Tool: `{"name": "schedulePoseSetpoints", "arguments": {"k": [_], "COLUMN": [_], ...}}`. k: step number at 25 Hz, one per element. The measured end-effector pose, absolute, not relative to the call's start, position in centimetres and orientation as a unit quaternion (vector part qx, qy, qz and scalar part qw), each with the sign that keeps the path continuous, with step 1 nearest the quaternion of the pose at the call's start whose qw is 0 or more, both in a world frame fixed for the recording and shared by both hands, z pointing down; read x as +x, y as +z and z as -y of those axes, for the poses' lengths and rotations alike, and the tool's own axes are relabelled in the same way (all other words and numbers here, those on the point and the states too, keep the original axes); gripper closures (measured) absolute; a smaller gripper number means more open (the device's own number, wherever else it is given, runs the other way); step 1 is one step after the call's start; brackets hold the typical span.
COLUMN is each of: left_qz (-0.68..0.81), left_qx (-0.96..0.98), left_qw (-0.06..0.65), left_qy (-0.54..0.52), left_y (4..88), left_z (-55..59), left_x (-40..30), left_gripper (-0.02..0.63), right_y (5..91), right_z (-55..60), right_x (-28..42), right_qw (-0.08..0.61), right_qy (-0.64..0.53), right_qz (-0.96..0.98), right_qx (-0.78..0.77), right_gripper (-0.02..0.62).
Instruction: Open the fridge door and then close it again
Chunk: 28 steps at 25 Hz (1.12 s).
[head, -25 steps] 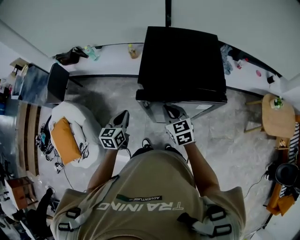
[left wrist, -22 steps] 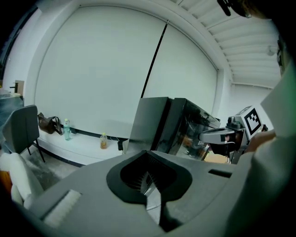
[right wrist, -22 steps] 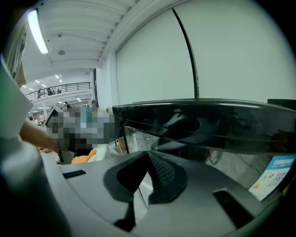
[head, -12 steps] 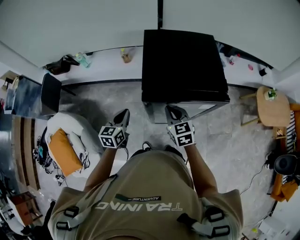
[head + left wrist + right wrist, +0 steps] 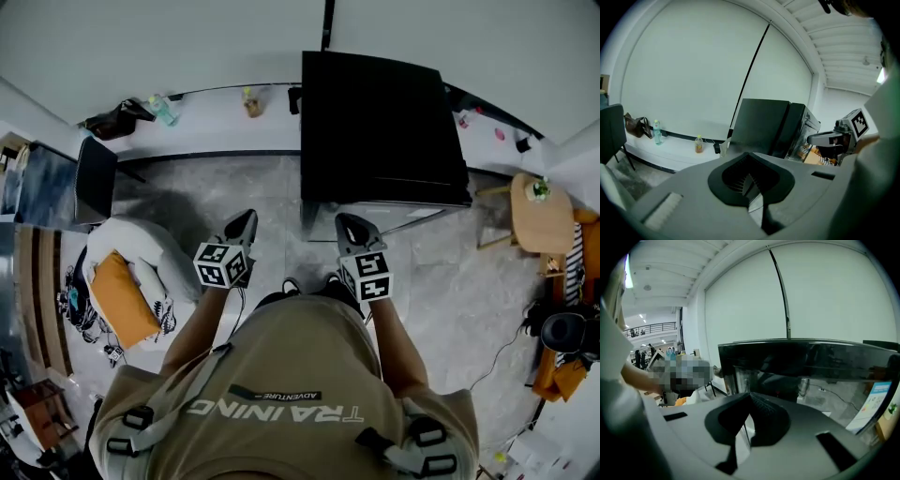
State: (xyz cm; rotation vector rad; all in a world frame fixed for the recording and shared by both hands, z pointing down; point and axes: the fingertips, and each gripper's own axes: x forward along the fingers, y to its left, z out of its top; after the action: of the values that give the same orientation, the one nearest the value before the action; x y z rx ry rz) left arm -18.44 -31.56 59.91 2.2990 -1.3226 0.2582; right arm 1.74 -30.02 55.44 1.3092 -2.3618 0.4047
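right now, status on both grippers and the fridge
Shut and empty: left gripper, right gripper. Straight ahead, fridge, door looks closed, neither gripper touching it. Nothing seen in the way.

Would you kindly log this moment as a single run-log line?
left gripper shut, empty | right gripper shut, empty | fridge ahead, neither gripper on it

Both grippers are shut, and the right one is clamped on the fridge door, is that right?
Not quite. The left gripper and right gripper are both shut, but the right one holds nothing: the right gripper view shows its jaws together, short of the fridge.
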Motion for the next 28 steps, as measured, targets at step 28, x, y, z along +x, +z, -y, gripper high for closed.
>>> {"name": "schedulePoseSetpoints", "arguments": {"k": [28], "left_qz": [0.532], "left_qx": [0.841], "left_qw": [0.097], "left_qy": [0.013], "left_y": [43.3], "left_z": [31.8], "left_x": [-12.7], "left_gripper": [0.606], "right_y": [40.7], "right_z": [31.1], "right_x": [5.1], "right_qw": [0.079], "right_qy": [0.032], "right_qz": [0.907], "right_qx": [0.412], "right_gripper": [0.598]}}
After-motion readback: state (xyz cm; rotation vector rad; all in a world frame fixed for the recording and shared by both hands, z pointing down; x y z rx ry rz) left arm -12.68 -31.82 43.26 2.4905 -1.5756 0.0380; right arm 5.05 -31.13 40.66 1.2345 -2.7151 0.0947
